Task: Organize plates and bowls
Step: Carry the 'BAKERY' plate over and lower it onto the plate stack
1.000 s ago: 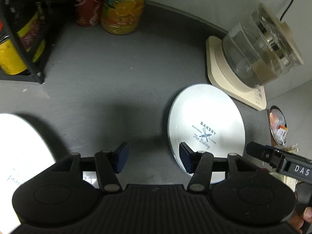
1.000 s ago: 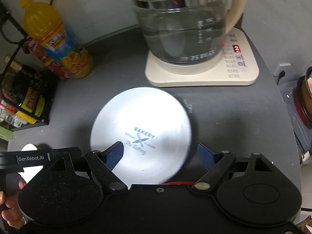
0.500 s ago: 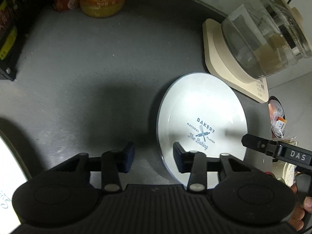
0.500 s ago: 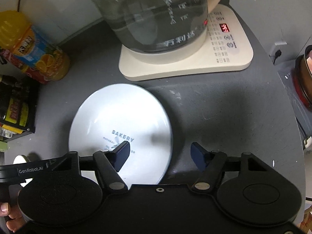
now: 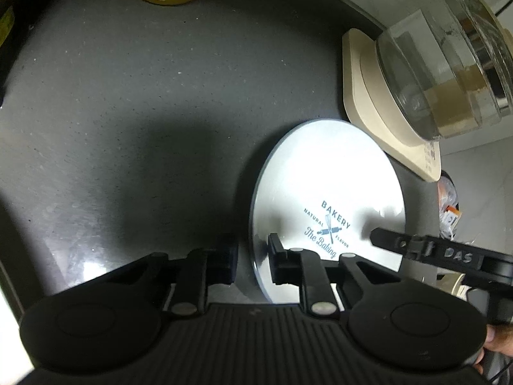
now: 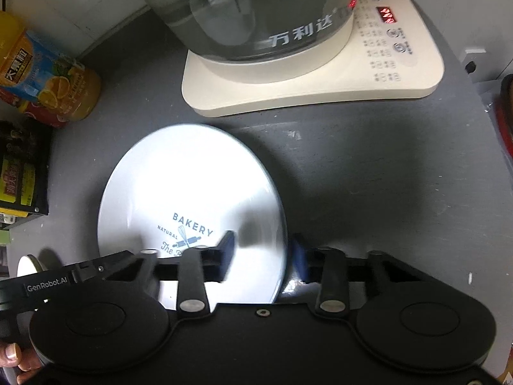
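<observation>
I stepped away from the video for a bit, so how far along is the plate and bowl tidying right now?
Nothing looks stacked or put away yet. In hand: the white bakery plate lies flat on the dark counter in front of the kettle base. The left gripper straddles one edge and the right gripper the opposite edge, both open. Left: gripping, lifting and placing it. No bowl is visible.

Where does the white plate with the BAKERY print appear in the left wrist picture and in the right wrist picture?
Left wrist: the plate lies right of centre, its near-left rim between the left tool's fingers.
Right wrist: the plate lies left of centre, its right rim between the right tool's fingers.
Shared landmark: the cream kettle base behind it.
</observation>
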Motion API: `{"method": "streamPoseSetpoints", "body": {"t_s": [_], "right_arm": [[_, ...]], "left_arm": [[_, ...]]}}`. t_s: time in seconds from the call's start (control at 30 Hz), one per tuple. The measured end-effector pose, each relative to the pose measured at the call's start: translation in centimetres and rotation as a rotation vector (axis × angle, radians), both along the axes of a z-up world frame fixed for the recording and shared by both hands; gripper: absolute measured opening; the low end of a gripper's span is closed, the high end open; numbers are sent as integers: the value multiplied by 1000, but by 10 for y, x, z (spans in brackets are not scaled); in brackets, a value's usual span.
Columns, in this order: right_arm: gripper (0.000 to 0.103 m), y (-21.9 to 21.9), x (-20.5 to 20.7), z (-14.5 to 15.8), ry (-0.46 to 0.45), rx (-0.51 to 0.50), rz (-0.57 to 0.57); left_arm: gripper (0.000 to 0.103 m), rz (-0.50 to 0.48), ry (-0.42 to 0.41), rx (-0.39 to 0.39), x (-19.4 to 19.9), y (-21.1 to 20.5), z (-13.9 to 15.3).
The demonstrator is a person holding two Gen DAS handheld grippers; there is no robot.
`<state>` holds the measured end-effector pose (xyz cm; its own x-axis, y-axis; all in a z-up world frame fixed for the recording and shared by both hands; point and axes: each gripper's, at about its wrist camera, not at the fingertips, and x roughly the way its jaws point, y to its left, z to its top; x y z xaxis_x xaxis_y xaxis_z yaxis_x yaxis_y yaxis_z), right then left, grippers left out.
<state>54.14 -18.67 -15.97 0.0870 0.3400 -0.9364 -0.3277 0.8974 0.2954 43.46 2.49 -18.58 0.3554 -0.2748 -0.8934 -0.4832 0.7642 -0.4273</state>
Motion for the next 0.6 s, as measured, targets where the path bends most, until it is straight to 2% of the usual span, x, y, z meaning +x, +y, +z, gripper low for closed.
{"method": "streamPoseSetpoints", "body": {"t_s": [0.2, 0.3, 0.6], "right_arm": [[34, 3, 6, -3, 15, 6, 12], [19, 0, 8, -3, 2, 6, 17], [9, -7, -7, 15, -54, 139, 57]], "left_arm": [[10, 32, -3, -53, 0, 4, -5], [9, 52, -1, -66, -3, 5, -5], [9, 119, -54, -71, -25, 17, 6]]}}
